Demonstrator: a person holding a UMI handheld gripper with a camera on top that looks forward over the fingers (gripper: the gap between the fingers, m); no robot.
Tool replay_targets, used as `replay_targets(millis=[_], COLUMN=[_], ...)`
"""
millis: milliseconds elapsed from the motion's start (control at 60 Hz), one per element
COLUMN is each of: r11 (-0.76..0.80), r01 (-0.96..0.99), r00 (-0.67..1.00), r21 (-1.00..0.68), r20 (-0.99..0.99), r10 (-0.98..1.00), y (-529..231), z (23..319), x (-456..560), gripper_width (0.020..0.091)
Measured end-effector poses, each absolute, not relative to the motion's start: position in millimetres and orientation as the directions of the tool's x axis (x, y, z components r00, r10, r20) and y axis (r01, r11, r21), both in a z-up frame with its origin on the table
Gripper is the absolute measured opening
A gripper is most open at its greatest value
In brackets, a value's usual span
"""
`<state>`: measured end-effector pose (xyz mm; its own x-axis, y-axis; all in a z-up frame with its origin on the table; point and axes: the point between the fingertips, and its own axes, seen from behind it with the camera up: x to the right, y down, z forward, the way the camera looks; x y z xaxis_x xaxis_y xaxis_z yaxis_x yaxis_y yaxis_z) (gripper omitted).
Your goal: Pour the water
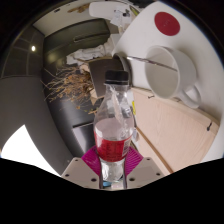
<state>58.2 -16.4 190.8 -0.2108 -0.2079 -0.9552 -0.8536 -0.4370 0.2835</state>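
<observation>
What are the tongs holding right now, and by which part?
The tongs hold a clear bottle with a black cap and red liquid. Both pads press on its lower body, near the base, and the bottle stands upright between them.

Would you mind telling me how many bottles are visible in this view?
1. The clear bottle, with a black cap and red liquid in its lower part, stands upright between the fingers of the tool, which press on its base. Others may be hidden beyond it.
</observation>
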Motion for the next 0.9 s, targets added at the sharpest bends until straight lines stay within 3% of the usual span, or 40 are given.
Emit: replay_targets(millis=[183, 317, 450, 617, 900], r11=[-0.458, -0.313, -0.205, -0.211, -0.375], r01=[-0.834, -0.669, -0.42, -0.173, -0.009], r00=[0.338, 0.675, 0.89, 0.985, 0.998], r21=[-0.308, -0.674, -0.884, -0.962, -0.927], r20=[-0.941, -0.727, -0.445, -0.175, 0.016], r10=[0.019, 0.121, 0.098, -0.012, -0.064], y=[-13.9, -4.5, 2.0, 8.3, 15.1], z=[240.4, 285.8, 293.3, 254.9, 129.0], x=[94.7, 162.3, 227.8, 303.3, 358.8], gripper_width=[0.0259, 0.026, 0.026, 0.0259, 0.0258])
